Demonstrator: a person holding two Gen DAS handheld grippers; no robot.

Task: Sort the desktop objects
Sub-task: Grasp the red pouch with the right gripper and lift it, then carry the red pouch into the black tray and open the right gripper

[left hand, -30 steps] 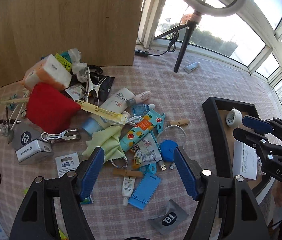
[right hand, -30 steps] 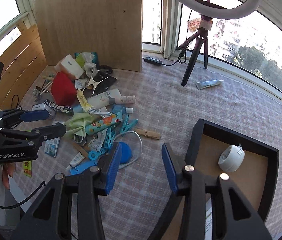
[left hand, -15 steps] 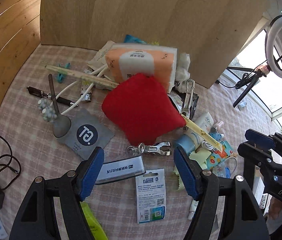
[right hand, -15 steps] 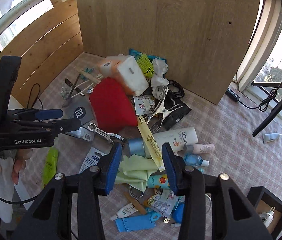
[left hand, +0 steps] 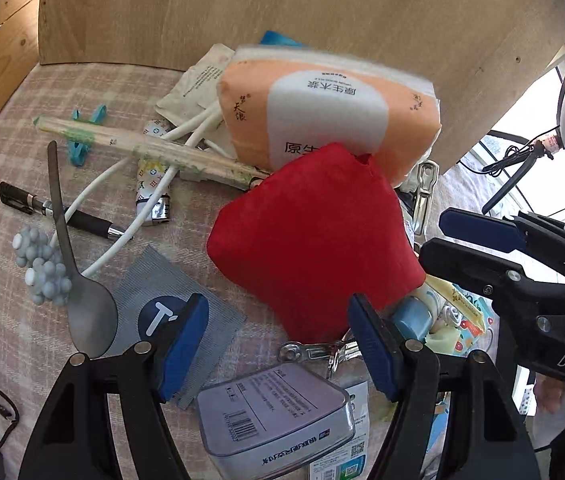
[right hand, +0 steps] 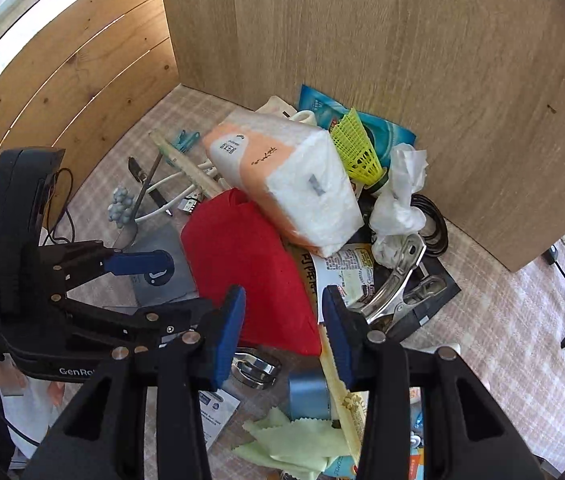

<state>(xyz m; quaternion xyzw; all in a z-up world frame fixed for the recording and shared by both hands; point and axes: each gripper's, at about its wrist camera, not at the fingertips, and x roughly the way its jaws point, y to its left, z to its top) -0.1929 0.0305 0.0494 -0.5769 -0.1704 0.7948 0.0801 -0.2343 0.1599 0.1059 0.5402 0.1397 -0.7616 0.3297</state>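
A pile of desk items lies on the checked cloth. A red fabric pouch leans under an orange-and-white tissue pack. My left gripper hangs open just above the pouch's near edge, over a grey labelled box; the right wrist view shows this left gripper at the left. My right gripper hovers over the pouch's lower right corner; its jaws are closing a little, with nothing pressed between them. The right gripper also shows at the right of the left wrist view.
A spoon, grey sachet, pen, wrapped chopsticks and lighter lie left of the pouch. A metal clamp, yellow shuttlecock, blue cylinder and green cloth lie to its right. A wooden board stands behind.
Both grippers have swung from the tray side across the pile and come down close over the red pouch. The black tray has left both views.
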